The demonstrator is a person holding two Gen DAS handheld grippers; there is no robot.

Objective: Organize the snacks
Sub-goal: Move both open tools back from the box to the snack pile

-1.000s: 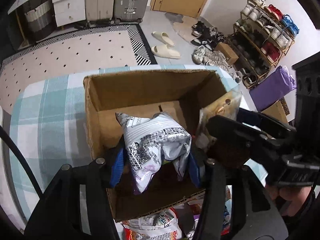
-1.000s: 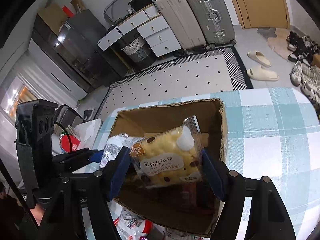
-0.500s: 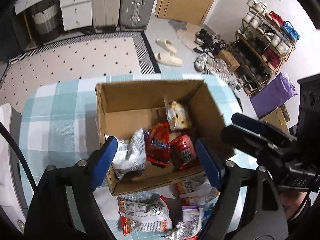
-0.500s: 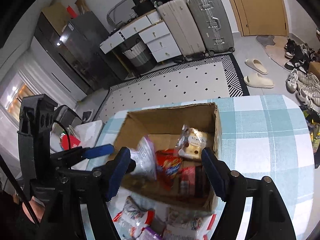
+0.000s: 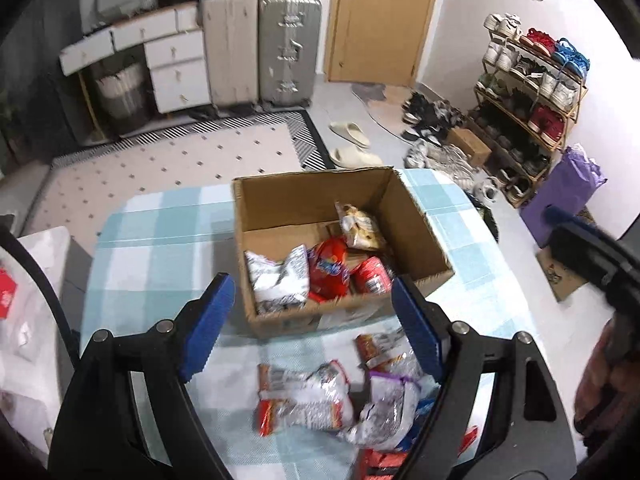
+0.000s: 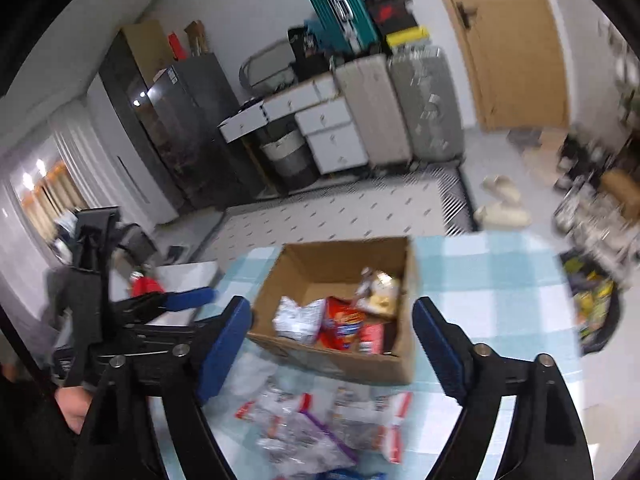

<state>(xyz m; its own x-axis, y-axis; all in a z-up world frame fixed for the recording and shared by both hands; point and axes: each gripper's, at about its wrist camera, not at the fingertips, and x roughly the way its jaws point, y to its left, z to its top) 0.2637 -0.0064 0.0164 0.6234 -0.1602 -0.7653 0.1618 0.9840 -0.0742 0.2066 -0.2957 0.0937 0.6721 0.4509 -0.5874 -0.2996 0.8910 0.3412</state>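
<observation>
The left hand-held gripper (image 5: 310,328) now stands wide with nothing between its blue pads; a second ago it was clamped on a silver bag. That silver bag (image 5: 278,280) now lies in the box (image 5: 320,192), at its near left. Just right of it sit a red bag (image 5: 328,270) and a red pack (image 5: 372,280), all touching.

The right hand-held gripper (image 6: 332,344) was gripping a yellow cake pack a second ago; its jaws are opening at this moment and nothing is between them. The cake pack (image 5: 360,228) rests toward the far right of the box, leaning on the red snacks.

Both tools now sit back from the box, which looks smaller and farther in both views than a second ago, so the pile (image 5: 332,396) of loose snacks on the checked worktop (image 5: 160,248) shows in front of them, near the box's front wall.

So two more snacks are stowed, and both hands seem free for the next pick. Several packets in the pile remain outside the box, so the task looks partly done.
</observation>
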